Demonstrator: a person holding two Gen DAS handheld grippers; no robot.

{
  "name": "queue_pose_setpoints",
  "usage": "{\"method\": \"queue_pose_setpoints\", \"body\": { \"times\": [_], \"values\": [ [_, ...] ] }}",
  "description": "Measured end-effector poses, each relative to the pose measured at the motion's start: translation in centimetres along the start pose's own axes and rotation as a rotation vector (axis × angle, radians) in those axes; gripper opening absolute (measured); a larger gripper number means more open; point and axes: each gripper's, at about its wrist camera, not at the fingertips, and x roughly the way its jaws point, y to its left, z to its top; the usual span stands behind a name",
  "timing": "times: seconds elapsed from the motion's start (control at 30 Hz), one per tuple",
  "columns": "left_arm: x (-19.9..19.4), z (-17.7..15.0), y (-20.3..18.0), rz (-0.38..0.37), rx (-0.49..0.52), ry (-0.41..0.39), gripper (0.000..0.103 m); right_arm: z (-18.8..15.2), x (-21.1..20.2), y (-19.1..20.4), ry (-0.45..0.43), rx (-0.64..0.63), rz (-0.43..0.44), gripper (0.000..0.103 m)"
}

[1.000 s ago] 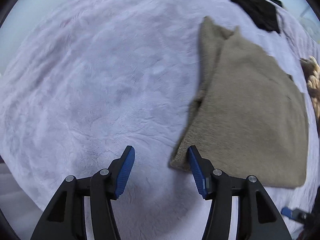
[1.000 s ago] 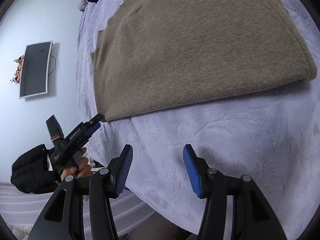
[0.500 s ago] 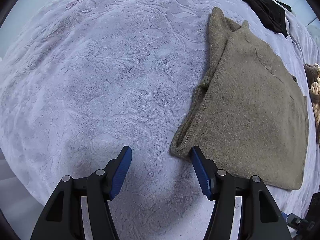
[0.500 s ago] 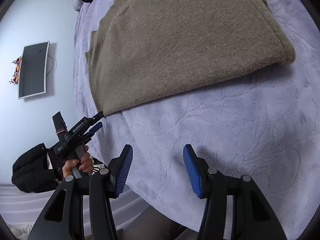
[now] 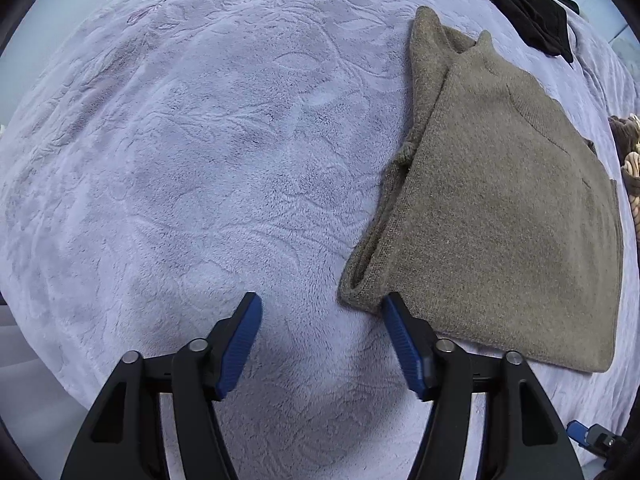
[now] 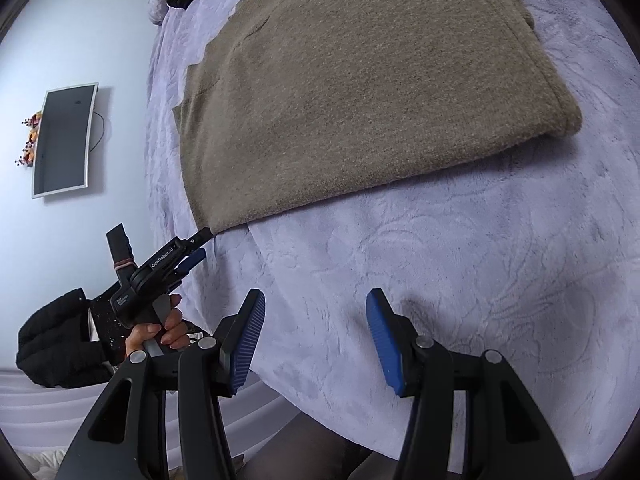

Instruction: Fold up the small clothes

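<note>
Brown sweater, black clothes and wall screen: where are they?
Brown sweater [image 5: 500, 216]: left wrist view, middle of the folded knit.
Black clothes [image 5: 520, 4]: left wrist view, pile's middle.
Wall screen [image 6: 64, 140]: right wrist view, centre of its dark face.

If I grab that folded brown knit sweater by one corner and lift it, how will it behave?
The brown knit sweater will probably droop and unfold, since its layers lie loose with a sleeve spilling out. The thick knit suggests some weight. On the plush lavender blanket it would likely drag and bunch rather than slide.

Both wrist views overlook the same sweater [image 5: 500, 216].
</note>
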Motion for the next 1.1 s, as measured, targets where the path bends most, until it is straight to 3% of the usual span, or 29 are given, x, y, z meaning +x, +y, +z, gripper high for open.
{"method": "queue_pose_setpoints", "body": {
  "times": [0.07,0.3,0.4,0.57,0.7,0.9,1.1],
  "values": [
    [0.6,0.1,0.3,0.012,0.002,-0.003,0.088,0.0,0.0,0.1,-0.002,0.002,-0.007,0.057],
    [1.8,0.3,0.6,-0.037,0.025,0.019,0.088,-0.2,0.6,1.3,-0.028,0.018,-0.029,0.057],
    [2.7,0.6,1.1,-0.061,0.048,0.050,0.095,-0.2,1.1,2.1,-0.053,0.021,-0.049,0.057],
    [4.4,0.5,0.4,-0.053,0.155,0.109,0.101,-0.4,2.5,4.1,-0.115,0.028,-0.068,0.057],
    [5.1,0.6,-0.5,-0.063,0.245,0.158,0.101,-0.2,4.9,6.2,-0.140,0.041,-0.027,0.058],
    [3.1,1.6,3.0,-0.285,0.212,0.164,0.101,1.8,10.8,8.4,-0.117,0.105,0.061,0.058],
    [2.9,1.6,5.7,-0.400,0.183,0.185,0.101,2.4,13.2,7.9,-0.145,0.215,0.100,0.058]
  ]
}}
